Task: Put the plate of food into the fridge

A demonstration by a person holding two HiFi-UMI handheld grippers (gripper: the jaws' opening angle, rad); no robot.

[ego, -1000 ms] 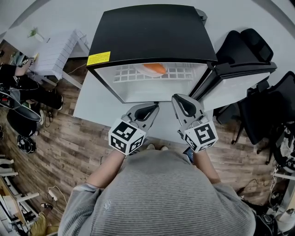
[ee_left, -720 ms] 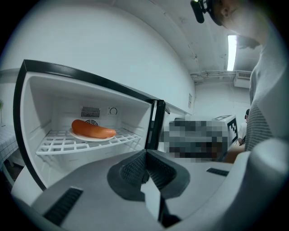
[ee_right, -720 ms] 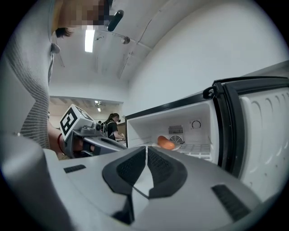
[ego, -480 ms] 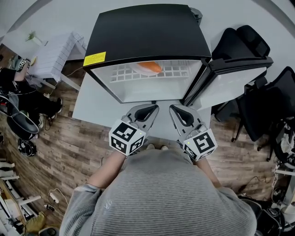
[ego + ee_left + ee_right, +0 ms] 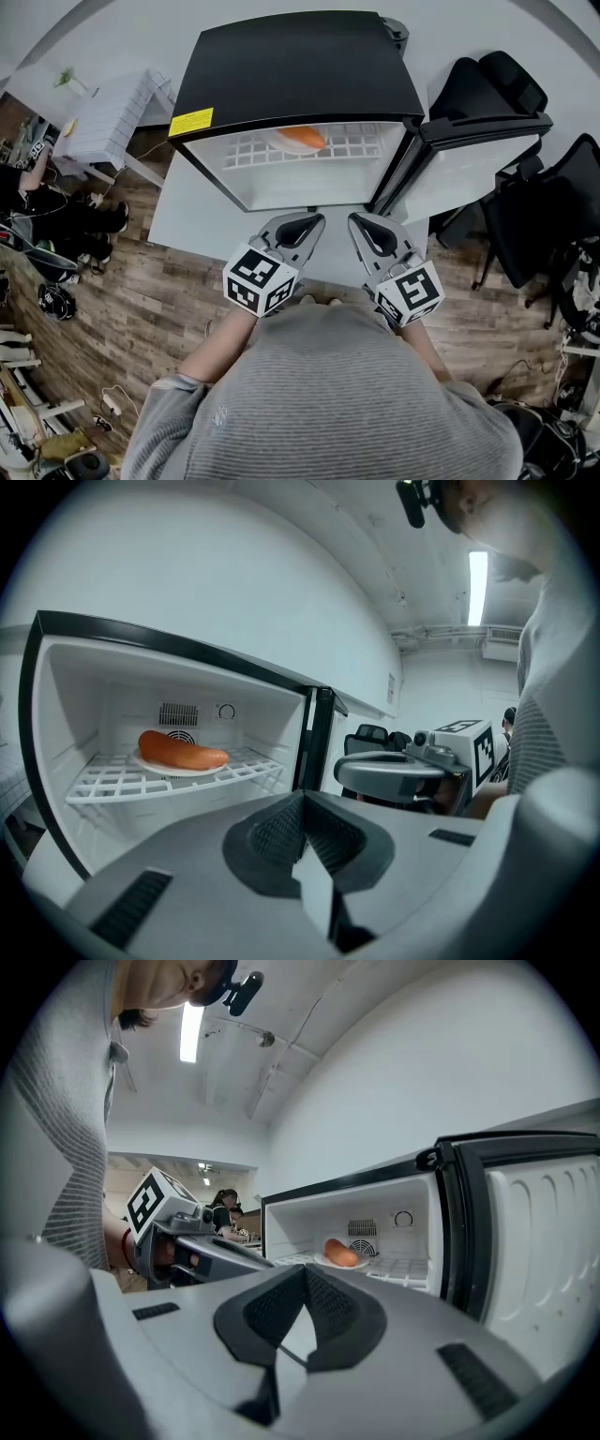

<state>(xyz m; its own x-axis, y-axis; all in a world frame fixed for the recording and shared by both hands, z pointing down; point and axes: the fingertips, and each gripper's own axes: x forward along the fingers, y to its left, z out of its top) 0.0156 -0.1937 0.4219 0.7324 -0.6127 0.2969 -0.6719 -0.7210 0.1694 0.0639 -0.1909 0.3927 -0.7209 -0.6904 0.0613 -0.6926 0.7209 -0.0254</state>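
Observation:
A white plate with an orange sausage (image 5: 301, 139) (image 5: 181, 751) (image 5: 341, 1253) rests on the wire shelf (image 5: 262, 148) of the open black mini fridge (image 5: 295, 70). Its door (image 5: 469, 173) stands swung open to the right. My left gripper (image 5: 307, 225) (image 5: 302, 799) hangs shut and empty in front of the fridge, well short of the plate. Beside it my right gripper (image 5: 361, 227) (image 5: 305, 1274) is shut and empty too, at the same distance from the opening.
A white table (image 5: 192, 216) lies under the fridge front. Black office chairs (image 5: 511, 89) stand at the right behind the door. A white rack (image 5: 108, 112) sits at the left on the wooden floor (image 5: 141, 309). A person sits at the far left (image 5: 37, 197).
The right gripper has drawn back a little toward my body and sits closer to the left one. The plate has not moved on the shelf.

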